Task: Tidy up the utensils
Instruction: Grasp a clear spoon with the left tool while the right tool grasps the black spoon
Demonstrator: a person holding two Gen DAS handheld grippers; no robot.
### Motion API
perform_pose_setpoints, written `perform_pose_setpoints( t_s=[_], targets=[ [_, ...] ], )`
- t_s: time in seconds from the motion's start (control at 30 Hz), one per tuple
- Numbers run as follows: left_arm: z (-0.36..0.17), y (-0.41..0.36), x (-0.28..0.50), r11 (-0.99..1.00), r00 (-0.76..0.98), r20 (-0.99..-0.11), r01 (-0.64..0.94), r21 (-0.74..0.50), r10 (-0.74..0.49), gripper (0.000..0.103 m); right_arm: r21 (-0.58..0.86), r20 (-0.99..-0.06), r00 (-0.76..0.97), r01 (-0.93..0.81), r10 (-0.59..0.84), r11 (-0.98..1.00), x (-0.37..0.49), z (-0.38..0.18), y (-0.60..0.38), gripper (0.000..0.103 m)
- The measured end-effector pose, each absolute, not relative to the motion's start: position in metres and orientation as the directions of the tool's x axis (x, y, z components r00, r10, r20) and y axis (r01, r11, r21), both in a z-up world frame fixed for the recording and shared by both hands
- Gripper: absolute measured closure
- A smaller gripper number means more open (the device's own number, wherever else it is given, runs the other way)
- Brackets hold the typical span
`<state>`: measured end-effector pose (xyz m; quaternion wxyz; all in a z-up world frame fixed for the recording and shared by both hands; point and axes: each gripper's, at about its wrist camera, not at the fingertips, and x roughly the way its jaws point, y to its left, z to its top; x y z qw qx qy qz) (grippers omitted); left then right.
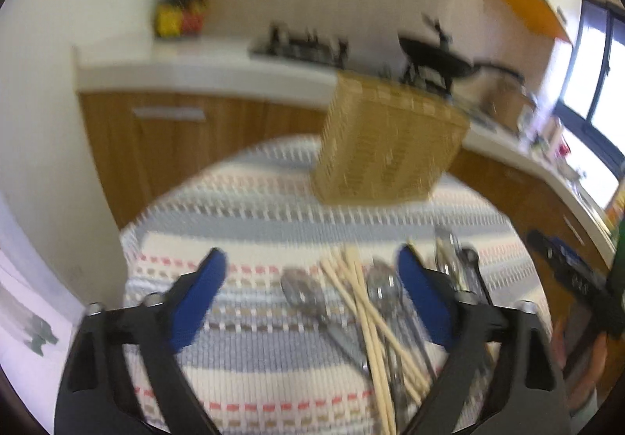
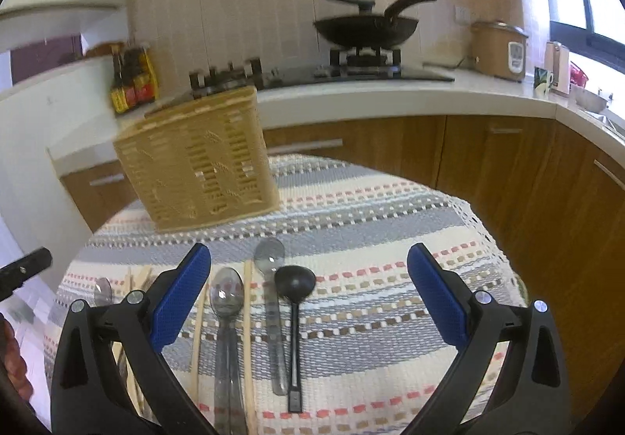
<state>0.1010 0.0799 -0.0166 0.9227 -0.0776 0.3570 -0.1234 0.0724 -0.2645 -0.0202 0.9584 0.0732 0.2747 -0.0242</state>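
Basically nothing is sorted yet. Every utensil in view lies loose on the striped woven tablecloth (image 2: 390,208), and the tan woven plastic utensil basket (image 2: 199,161) stands upright at the far side of the table, well apart from the pile; no handles show above its rim (its inside is hidden from both cameras, so contents cannot be confirmed).

Left gripper (image 1: 312,275): jaws well apart, nothing between the blue pads, nothing held. It hovers over the left part of the pile: a metal spoon (image 1: 308,298), a bundle of pale wooden chopsticks (image 1: 375,321) crossing over more metal cutlery (image 1: 384,290). The left wrist view is blurred, so exact counts are not readable.

Right gripper (image 2: 308,271): jaws wide, empty. Below and between its fingers lie a clear-handled metal spoon (image 2: 226,298), a second grey spoon (image 2: 269,259) and a small black plastic ladle (image 2: 295,284), roughly parallel, bowls pointing toward the basket. More chopsticks (image 2: 248,341) lie alongside the spoons.

Judgement: task is at the start, pre-first-grasp. Left to do: pick each item, or each group by type, and carry it to the basket. Chopsticks overlap the spoons on the left side, so they likely need clearing first.
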Motion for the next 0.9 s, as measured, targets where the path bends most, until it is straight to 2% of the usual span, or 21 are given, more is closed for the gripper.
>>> perform_pose_setpoints(
  t_s=[0.07, 0.13, 0.2, 0.23, 0.27, 0.3, 0.4, 0.47, 0.63, 0.7, 0.8, 0.87, 0.9],
  targets=[
    [-0.023, 0.077, 0.11, 0.95, 0.639, -0.703, 0.192, -0.246, -0.311, 0.032, 0.095, -0.58, 0.814, 0.058, 0.008, 0.994, 0.079, -0.018, -0.262, 0.01],
    [-0.033, 0.076, 0.118, 0.94, 0.578, -0.742, 0.185, -0.286, -0.339, 0.037, 0.054, -0.643, 0.765, 0.026, 0.015, 0.998, 0.087, -0.018, -0.255, 0.019],
    [-0.05, 0.078, 0.128, 0.92, 0.49, -0.781, 0.155, -0.359, -0.387, 0.045, 0.042, -0.698, 0.715, -0.017, 0.041, 0.999, 0.093, -0.021, -0.25, 0.037],
    [-0.057, 0.078, 0.133, 0.919, 0.466, -0.795, 0.138, -0.369, -0.389, 0.052, 0.054, -0.731, 0.679, -0.036, 0.064, 0.998, 0.097, -0.024, -0.249, 0.041],
    [-0.063, 0.076, 0.135, 0.921, 0.452, -0.806, 0.125, -0.368, -0.383, 0.053, 0.075, -0.764, 0.64, -0.047, 0.088, 0.996, 0.102, -0.028, -0.251, 0.048],
    [-0.07, 0.074, 0.138, 0.926, 0.435, -0.82, 0.113, -0.362, -0.373, 0.053, 0.087, -0.794, 0.6, -0.049, 0.098, 0.995, 0.105, -0.03, -0.252, 0.051],
    [-0.08, 0.066, 0.143, 0.93, 0.41, -0.838, 0.09, -0.355, -0.36, 0.053, 0.113, -0.842, 0.527, -0.046, 0.12, 0.993, 0.118, -0.037, -0.262, 0.052],
    [-0.084, 0.057, 0.146, 0.952, 0.415, -0.859, 0.083, -0.293, -0.301, 0.053, 0.108, -0.862, 0.492, -0.054, 0.121, 0.993, 0.124, -0.04, -0.262, 0.056],
    [-0.086, 0.038, 0.151, 0.986, 0.43, -0.887, 0.101, -0.136, -0.166, 0.061, 0.15, -0.908, 0.385, -0.066, 0.164, 0.986, 0.141, -0.046, -0.266, 0.063],
    [-0.086, 0.032, 0.151, 0.99, 0.438, -0.891, 0.12, -0.07, -0.116, 0.068, 0.161, -0.919, 0.356, -0.056, 0.171, 0.985, 0.147, -0.049, -0.27, 0.067],
    [-0.083, 0.034, 0.149, 0.989, 0.447, -0.889, 0.147, -0.033, -0.096, 0.071, 0.179, -0.933, 0.307, -0.054, 0.187, 0.982, 0.156, -0.057, -0.271, 0.07],
    [-0.083, 0.034, 0.149, 0.985, 0.446, -0.889, 0.173, -0.027, -0.103, 0.076, 0.159, -0.945, 0.279, -0.065, 0.171, 0.985, 0.162, -0.063, -0.265, 0.072],
    [-0.082, 0.034, 0.149, 0.983, 0.445, -0.889, 0.184, -0.027, -0.108, 0.077, 0.146, -0.949, 0.273, -0.067, 0.159, 0.987, 0.164, -0.065, -0.262, 0.075]
  ],
)
